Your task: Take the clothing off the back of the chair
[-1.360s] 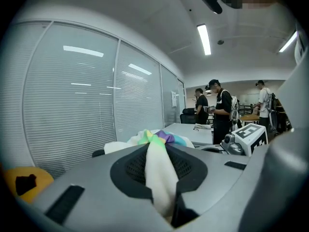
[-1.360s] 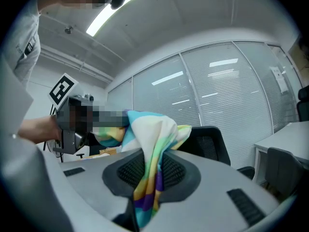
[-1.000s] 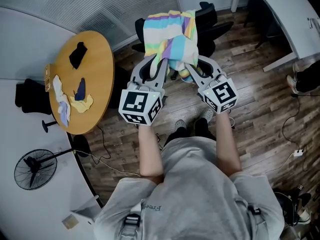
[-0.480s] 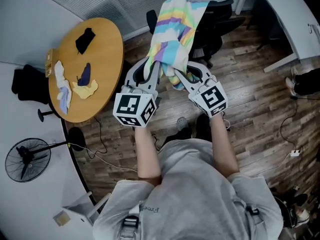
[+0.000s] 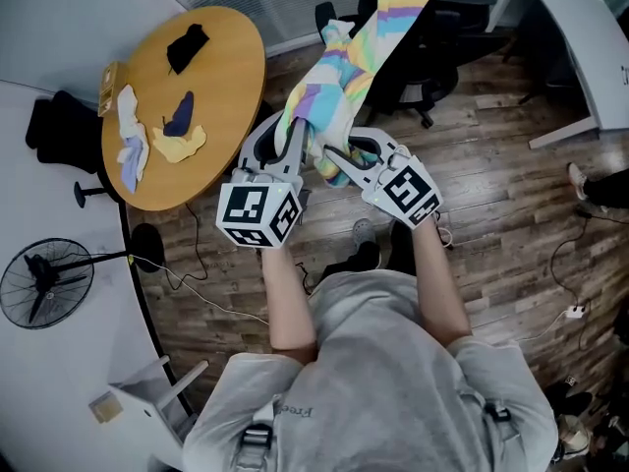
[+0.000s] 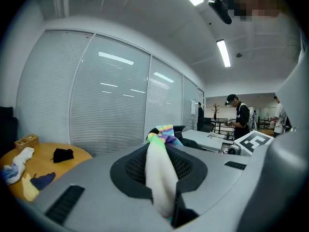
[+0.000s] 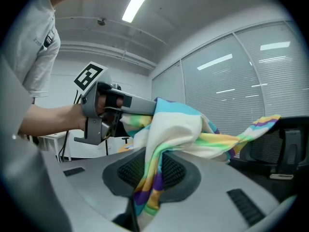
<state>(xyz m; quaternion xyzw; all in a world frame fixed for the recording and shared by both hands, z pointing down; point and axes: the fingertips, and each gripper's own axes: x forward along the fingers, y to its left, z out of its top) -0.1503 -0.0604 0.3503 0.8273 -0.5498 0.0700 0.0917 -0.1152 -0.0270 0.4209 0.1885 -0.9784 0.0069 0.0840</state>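
Clothing (image 5: 344, 72) between table (image 5: 221, 116) and chair (image 5: 442, 37)

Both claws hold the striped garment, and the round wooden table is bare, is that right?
Not quite: the table isn't bare. The head view shows several small cloths on it. The left claw and right claw do hold the garment.

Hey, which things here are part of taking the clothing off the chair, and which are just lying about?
In the job: pastel rainbow-striped fabric garment, clamped by left gripper and right gripper; black office chair.

Lying about: round wooden table, small black cloth, crumpled yellow cloth, black floor fan.
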